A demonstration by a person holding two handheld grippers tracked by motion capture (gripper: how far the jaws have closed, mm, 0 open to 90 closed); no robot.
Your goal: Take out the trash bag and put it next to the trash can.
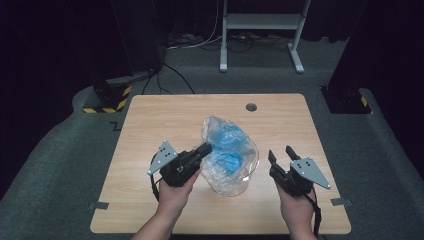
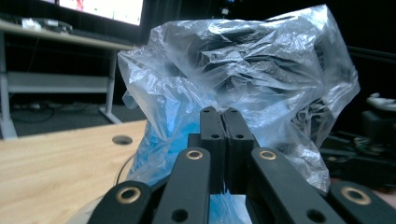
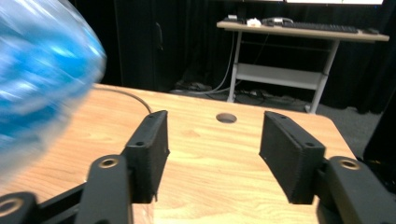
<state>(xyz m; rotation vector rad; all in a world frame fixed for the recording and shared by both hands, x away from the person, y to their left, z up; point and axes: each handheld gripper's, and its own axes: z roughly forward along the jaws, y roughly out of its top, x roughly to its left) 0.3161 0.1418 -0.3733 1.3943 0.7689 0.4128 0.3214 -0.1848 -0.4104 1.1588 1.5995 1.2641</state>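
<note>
While the left claw (image 1: 205, 148) pinches the crinkly clear plastic bag of blue stuff (image 1: 229, 155), the right claw (image 1: 281, 153) gapes wide over bare wooden worktop (image 1: 165, 112).

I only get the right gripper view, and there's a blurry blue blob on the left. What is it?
Observer: A clear plastic bag with blue stuff inside, sitting mid-table in the high view.
Operator: Is my other gripper touching it?
Observer: Yes. The left gripper has its jaws pressed together against the bag's film; I can't tell if film is caught between them.
Operator: And how far is my open one from it?
Observer: The right gripper is apart from the bag, off to its right, with bare table between.
</note>
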